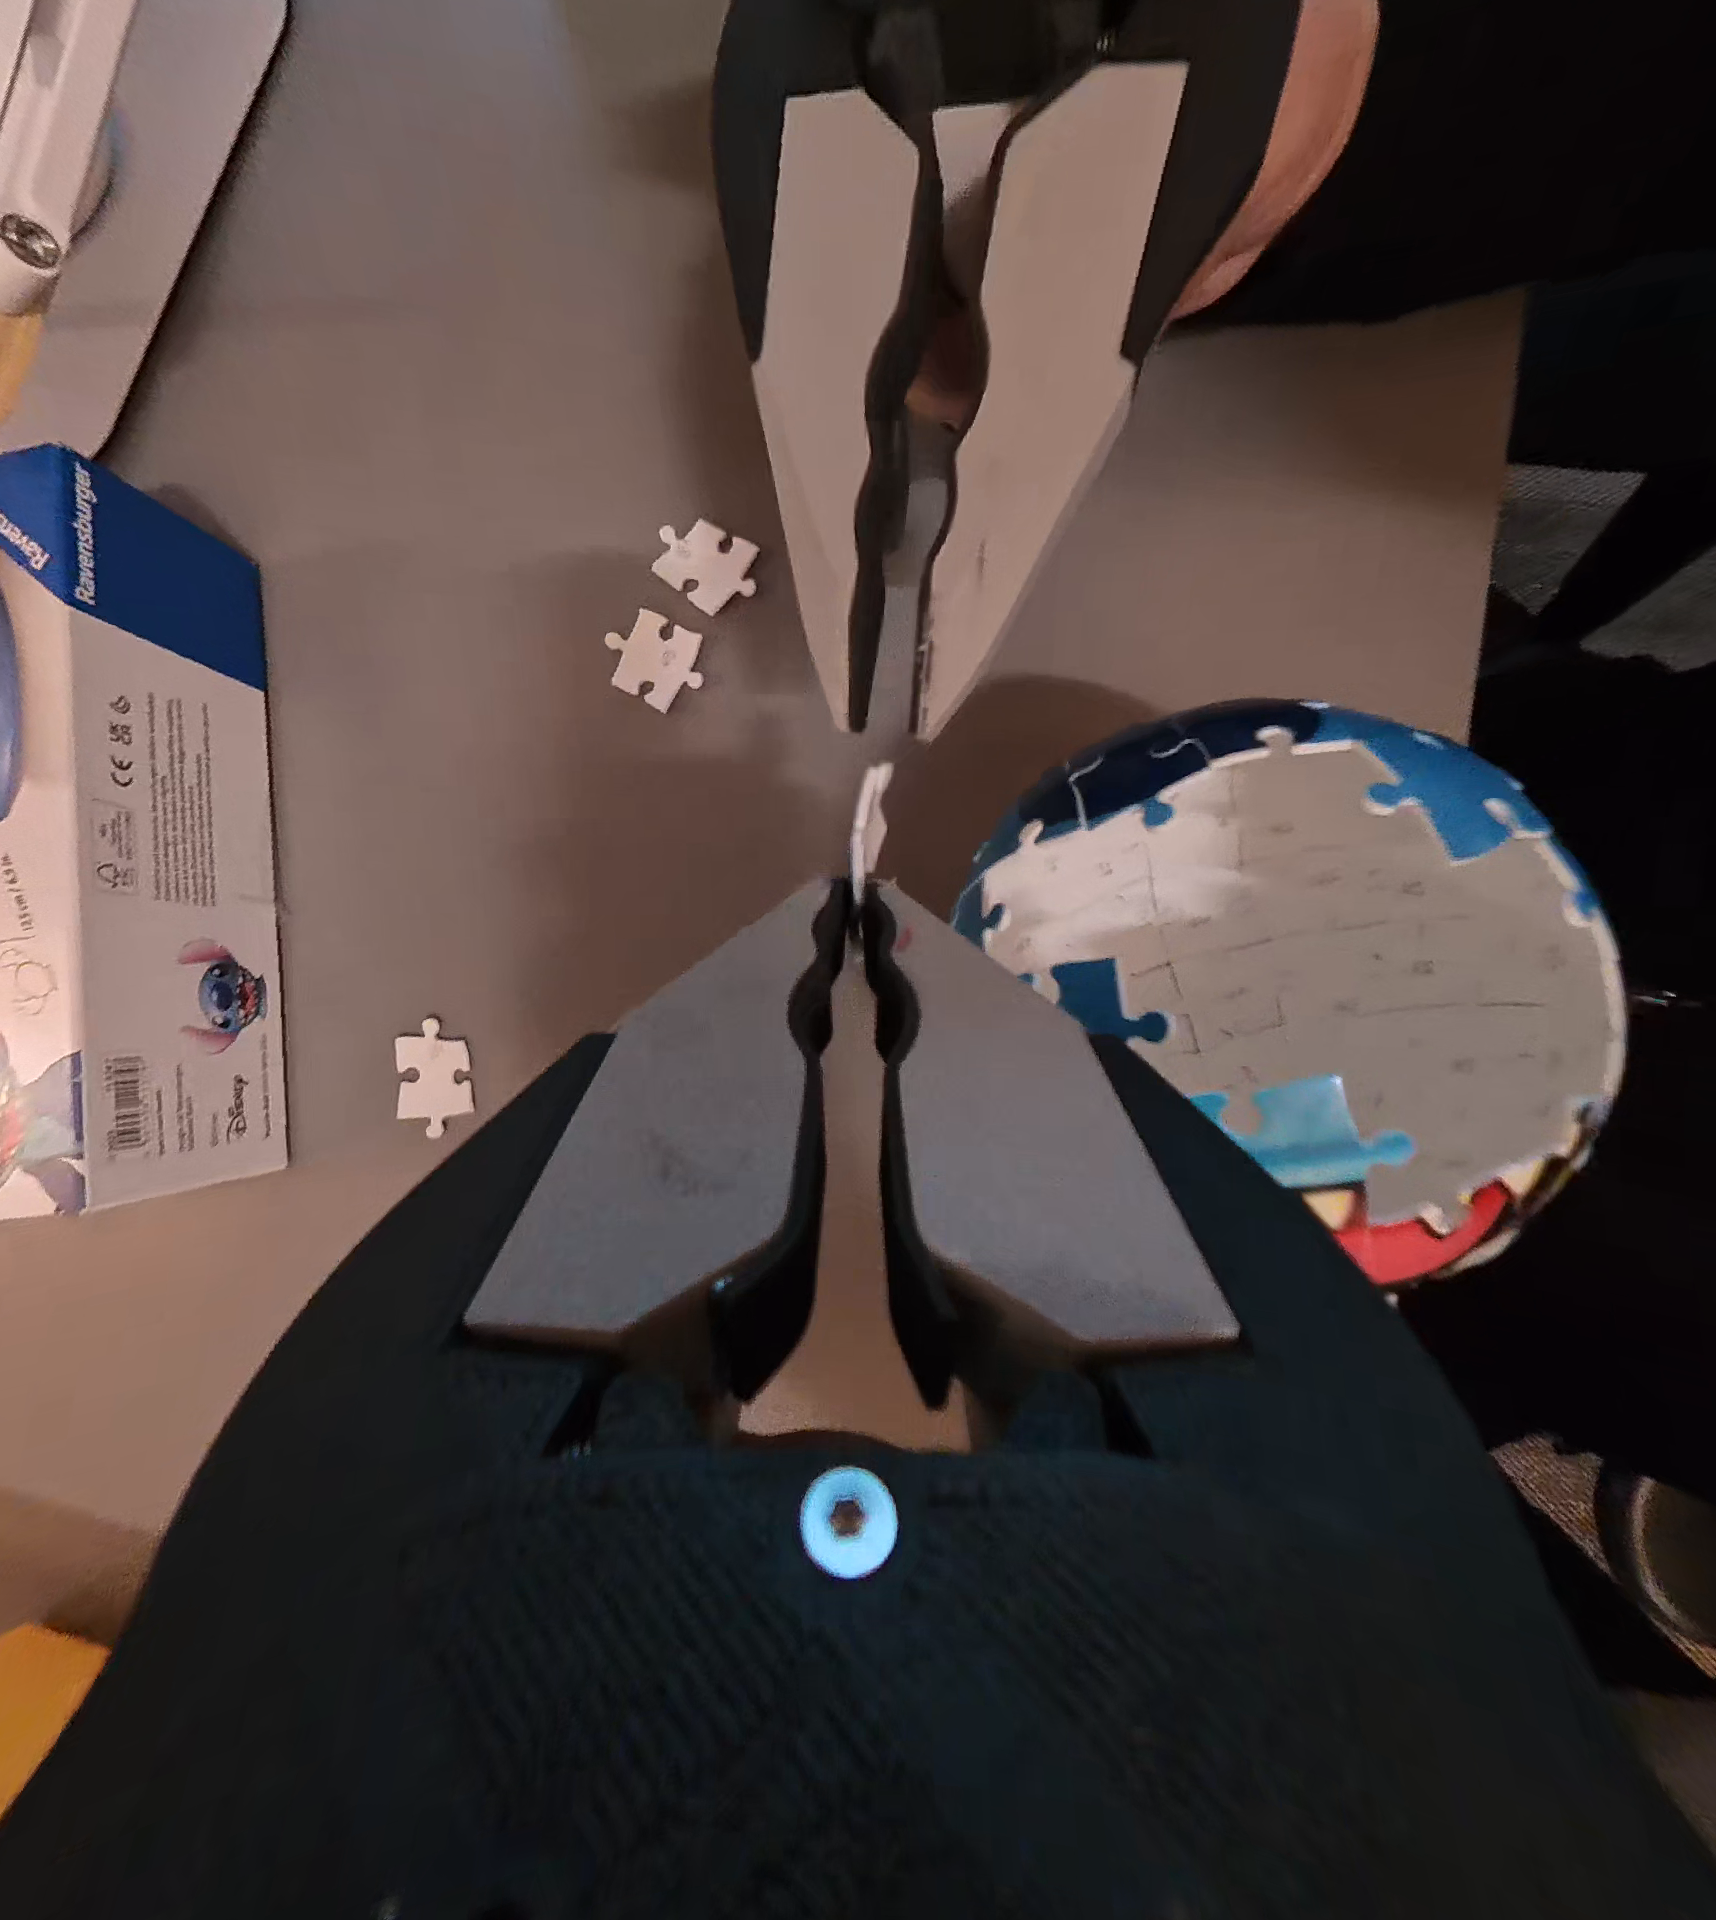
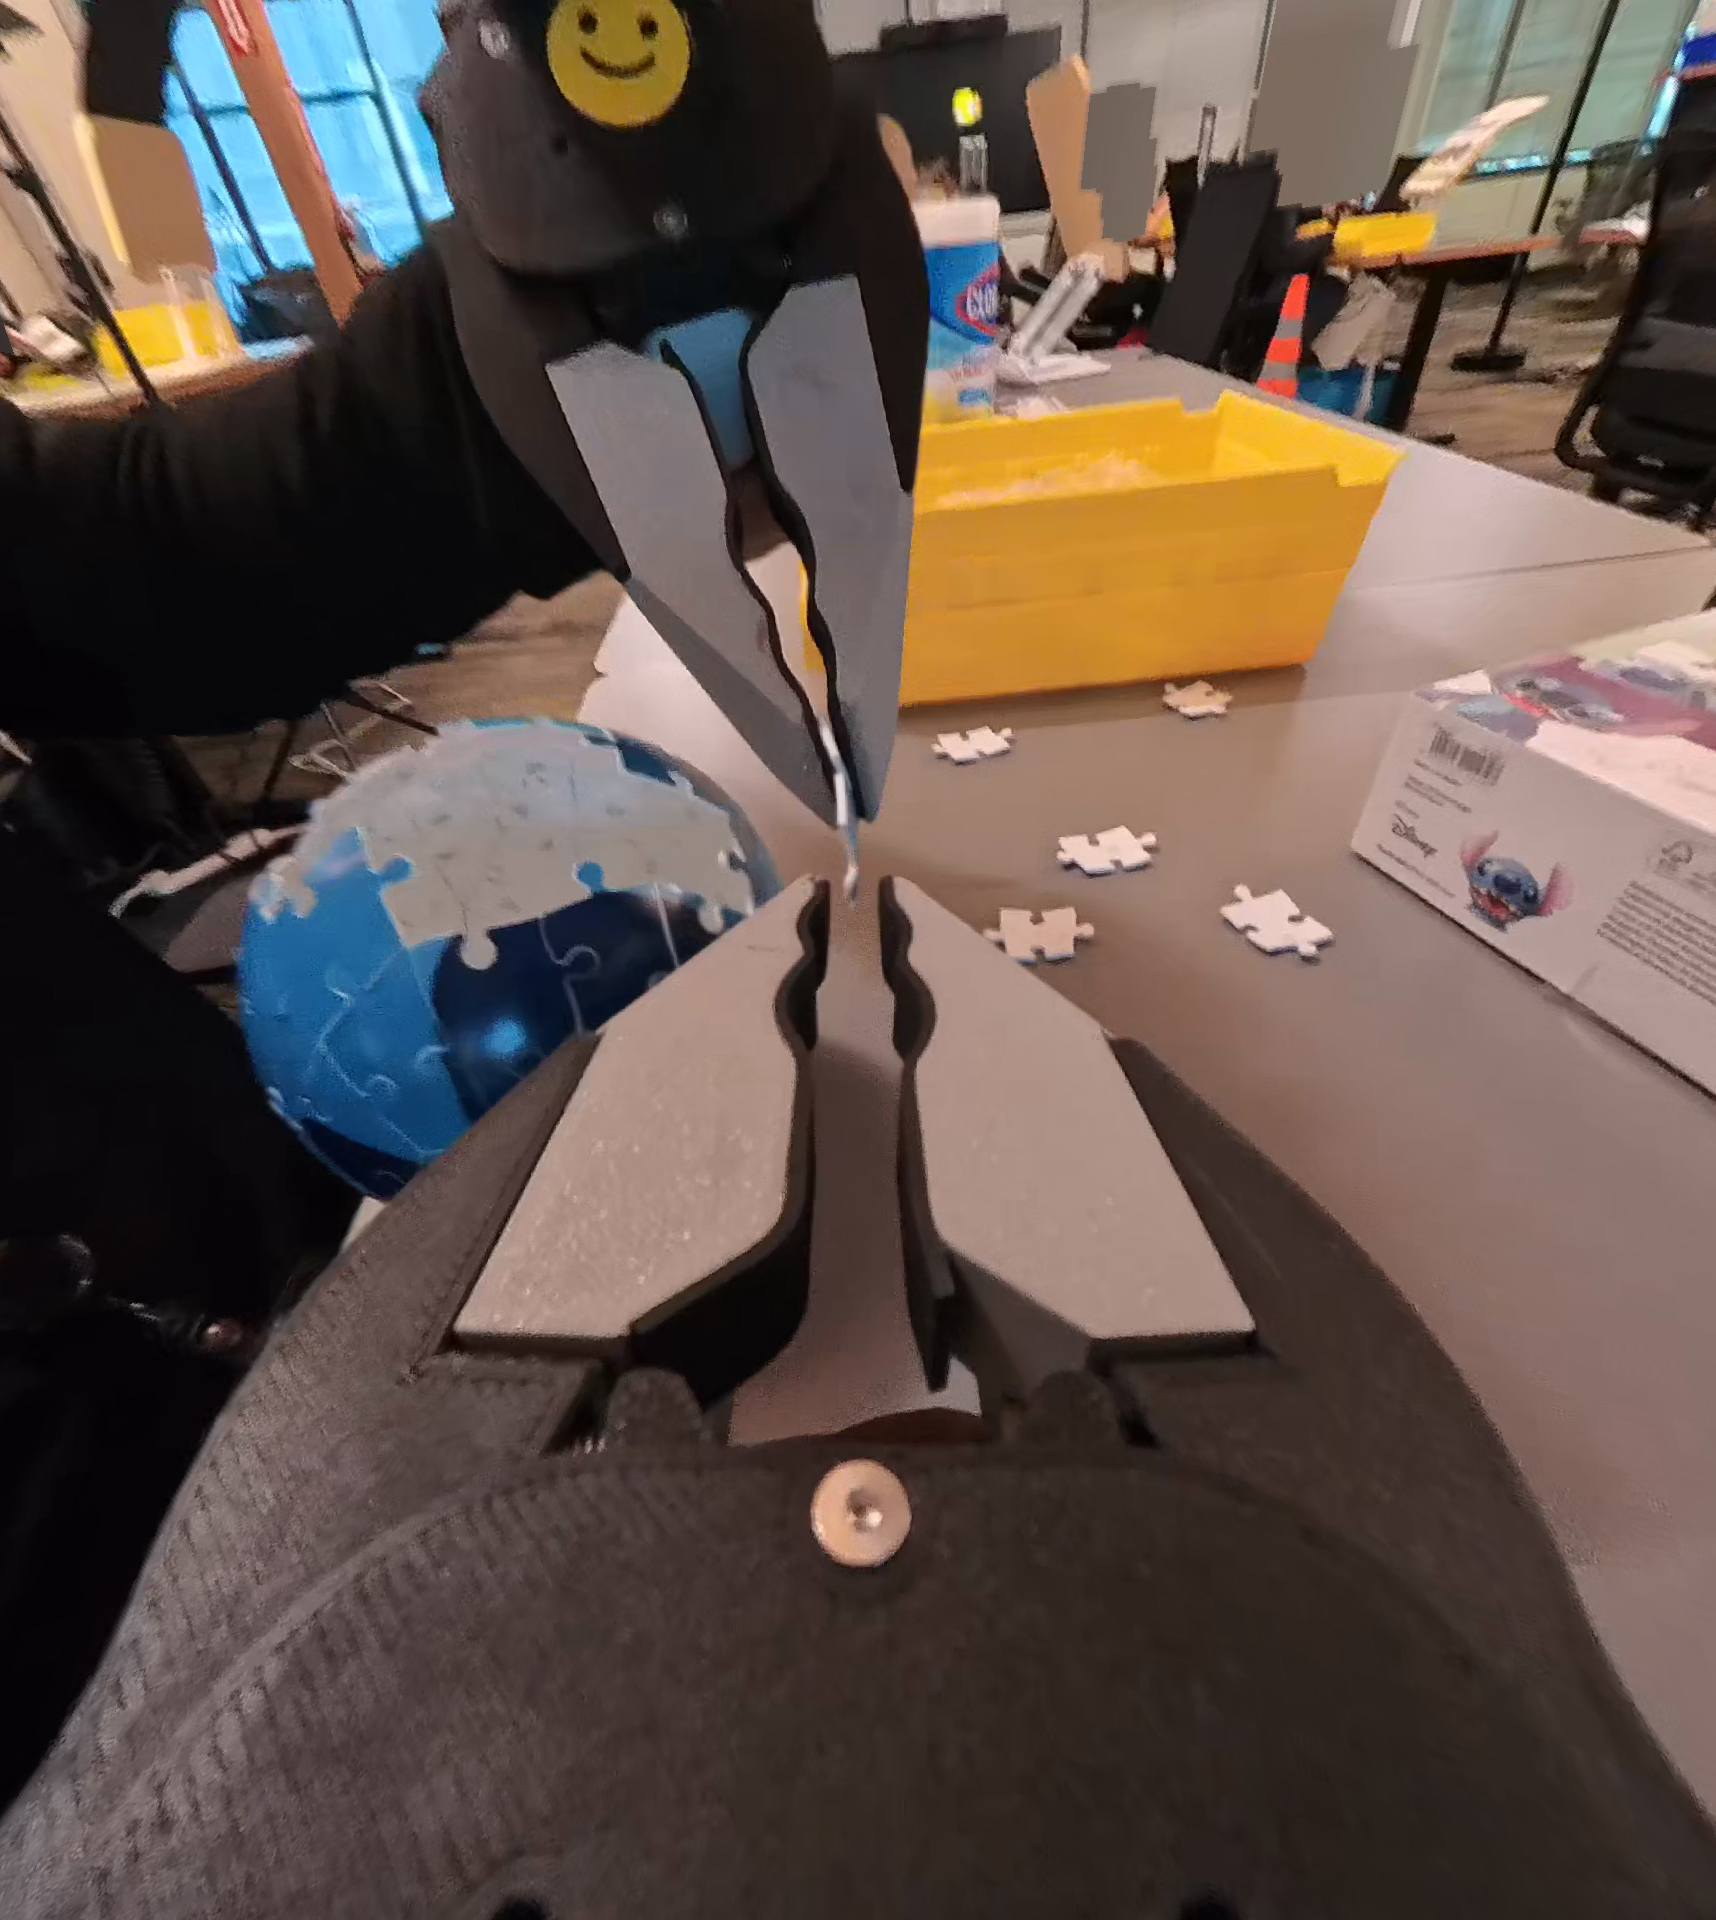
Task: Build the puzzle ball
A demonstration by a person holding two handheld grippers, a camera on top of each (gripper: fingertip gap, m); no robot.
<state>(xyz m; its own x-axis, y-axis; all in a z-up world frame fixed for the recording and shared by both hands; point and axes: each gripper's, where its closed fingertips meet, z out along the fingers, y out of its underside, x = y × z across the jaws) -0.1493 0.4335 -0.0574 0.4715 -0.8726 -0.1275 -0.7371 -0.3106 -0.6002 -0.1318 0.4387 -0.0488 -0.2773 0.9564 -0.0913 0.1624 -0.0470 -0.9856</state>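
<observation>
The left gripper (image 1: 856, 891) has its jaws pinched tight on a single puzzle piece (image 1: 873, 821), held edge-on and poking out past the tips, and that looks deliberate: the free half is on offer for the other tool to take. Opposite it comes the right gripper (image 2: 852, 896), nose to nose, jaws parted only narrowly and holding nothing, the gap lined up with the piece's dangling end (image 2: 846, 847) (from its own camera the piece hangs just above the opening, not yet between the pads). My read: a hand-over, or a re-grip to get the piece facing the right way for fitting.

The puzzle ball (image 1: 1290, 987) sits just beside the meeting point at the table (image 1: 480, 343) edge, partly built, its open side showing the pale inner faces of the joined pieces, kept close so the carry is short. Loose pieces lie face-down on the grey top: a pair (image 1: 679, 613) near the right gripper's side, one more (image 1: 432, 1076) nearer the puzzle box (image 1: 137, 831). Farther back a yellow bin (image 2: 1124, 540) stands clear of the action.

The risk, as I judge it, is a thin piece twisting out if one side lets go early
</observation>
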